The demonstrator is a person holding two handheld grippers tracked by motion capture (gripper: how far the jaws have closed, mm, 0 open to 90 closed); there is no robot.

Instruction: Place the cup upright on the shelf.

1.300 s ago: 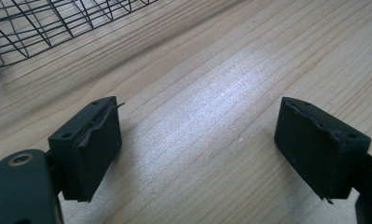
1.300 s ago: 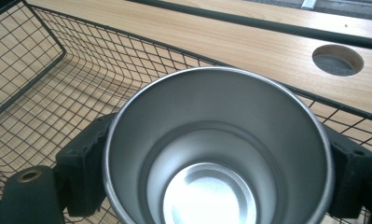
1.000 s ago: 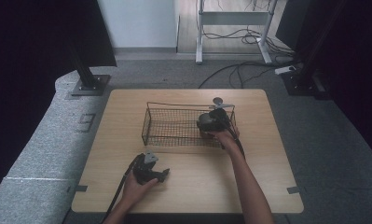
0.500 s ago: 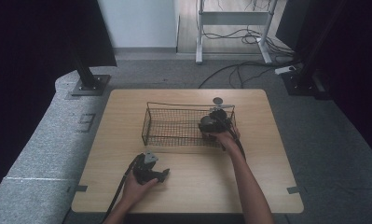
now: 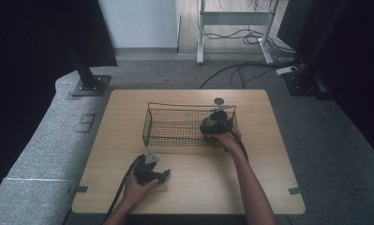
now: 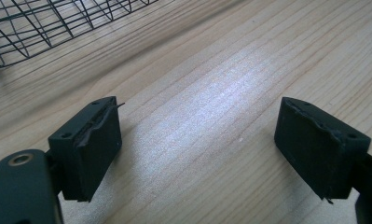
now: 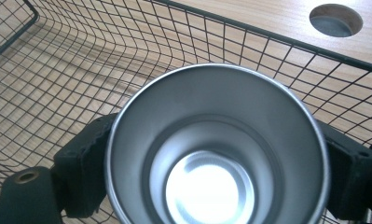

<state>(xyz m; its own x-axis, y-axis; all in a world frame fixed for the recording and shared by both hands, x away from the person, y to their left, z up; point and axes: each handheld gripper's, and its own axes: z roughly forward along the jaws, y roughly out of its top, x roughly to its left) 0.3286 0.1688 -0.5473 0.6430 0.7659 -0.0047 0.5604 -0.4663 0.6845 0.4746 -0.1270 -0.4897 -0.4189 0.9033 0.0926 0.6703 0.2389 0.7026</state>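
Cup [image 7: 216, 154], shiny metal and open-mouthed, sits clamped between the right gripper's [image 5: 214, 125] jaws, inside the right end of a black wire basket [image 5: 175, 127]. Nearest the person, the left gripper [image 5: 149, 169] rests on the wooden table [image 5: 269, 140], jaws spread wide over bare wood, empty. The basket stands mid-table beyond it. Behind the basket's far rim lies a round hole [image 7: 335, 19] in the tabletop.

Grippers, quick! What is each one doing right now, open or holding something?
Left gripper: open, holding nothing, over bare table.
Right gripper: shut on the metal cup, inside the wire basket.
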